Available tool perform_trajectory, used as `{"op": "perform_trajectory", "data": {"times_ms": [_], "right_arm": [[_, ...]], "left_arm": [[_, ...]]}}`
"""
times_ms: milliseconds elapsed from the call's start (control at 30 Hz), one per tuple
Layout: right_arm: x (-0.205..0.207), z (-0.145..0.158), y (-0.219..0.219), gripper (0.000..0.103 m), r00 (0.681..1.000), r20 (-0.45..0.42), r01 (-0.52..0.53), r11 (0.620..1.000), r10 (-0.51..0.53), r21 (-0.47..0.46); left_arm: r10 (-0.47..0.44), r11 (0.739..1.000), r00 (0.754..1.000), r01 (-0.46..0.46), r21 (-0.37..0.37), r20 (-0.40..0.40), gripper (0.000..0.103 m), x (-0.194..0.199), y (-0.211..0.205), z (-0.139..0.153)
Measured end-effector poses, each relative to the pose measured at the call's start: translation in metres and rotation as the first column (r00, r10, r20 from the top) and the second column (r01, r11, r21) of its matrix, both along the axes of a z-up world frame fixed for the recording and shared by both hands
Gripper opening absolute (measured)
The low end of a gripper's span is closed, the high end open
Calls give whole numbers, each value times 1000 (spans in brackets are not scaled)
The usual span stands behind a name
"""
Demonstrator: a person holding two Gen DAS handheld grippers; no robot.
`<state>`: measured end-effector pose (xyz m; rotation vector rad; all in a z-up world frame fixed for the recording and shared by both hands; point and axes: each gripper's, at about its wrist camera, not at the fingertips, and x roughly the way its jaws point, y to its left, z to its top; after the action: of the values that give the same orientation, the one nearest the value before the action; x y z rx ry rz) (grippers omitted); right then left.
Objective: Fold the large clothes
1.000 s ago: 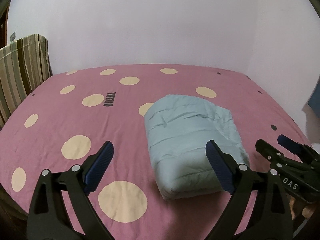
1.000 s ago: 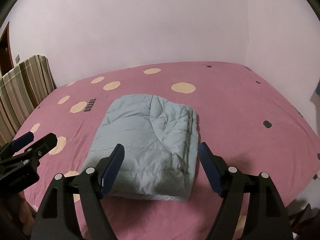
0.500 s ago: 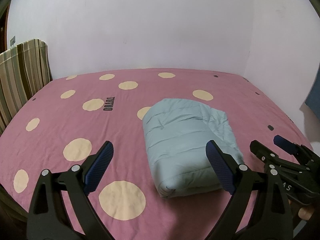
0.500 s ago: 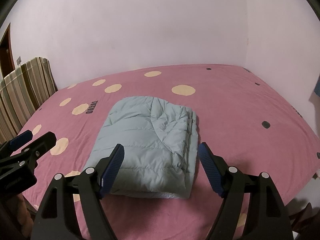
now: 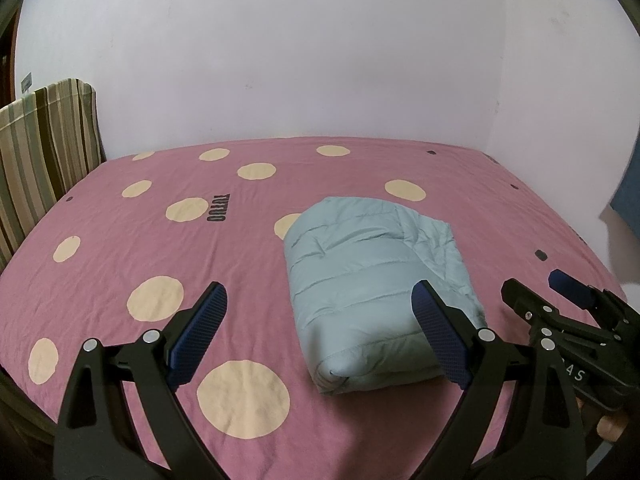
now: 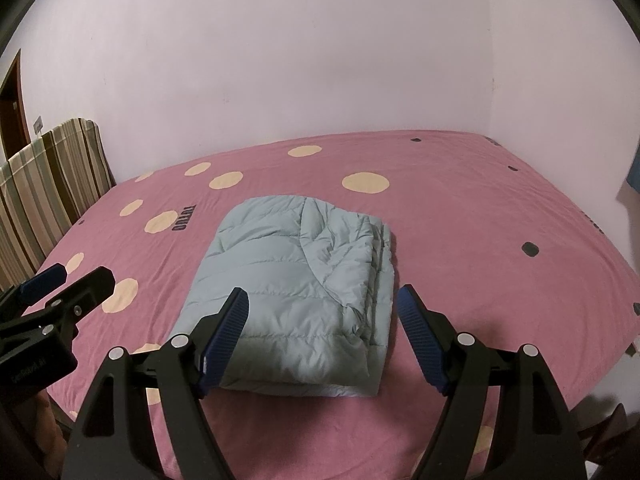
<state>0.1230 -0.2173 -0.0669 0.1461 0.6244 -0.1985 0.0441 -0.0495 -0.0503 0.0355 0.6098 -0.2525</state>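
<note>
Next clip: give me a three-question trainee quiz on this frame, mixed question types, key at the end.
1. True or false: the light blue puffer jacket lies folded on the pink dotted bedsheet.
2. Is either gripper holding the jacket?
3. Multiple choice: the striped cushion stands at the bed's A) left side B) right side C) centre.

Key:
1. True.
2. No; the left gripper and right gripper are both open, fingers clear of it.
3. A.

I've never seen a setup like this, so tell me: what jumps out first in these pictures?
A pale blue puffy jacket, folded into a neat bundle, lies mid-bed on a pink sheet dotted with cream circles. In front of it hover the left gripper and right gripper, both open and empty. A striped cushion leans at the left.
</note>
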Motion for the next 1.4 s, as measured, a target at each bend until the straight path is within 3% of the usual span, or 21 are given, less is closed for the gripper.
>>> {"op": "perform_trajectory", "data": {"times_ms": [700,1400], "right_arm": [[0,-3,0,76,1000,-5,1,1000,-1,0],[7,-12,-1,76,1000,-24,9,1000,-9,8]], "left_arm": [[23,1000,999,-24,-12,-38,93,8,4,-1],[-9,999,999,10,34,-35,93,11,-9,-7]]}}
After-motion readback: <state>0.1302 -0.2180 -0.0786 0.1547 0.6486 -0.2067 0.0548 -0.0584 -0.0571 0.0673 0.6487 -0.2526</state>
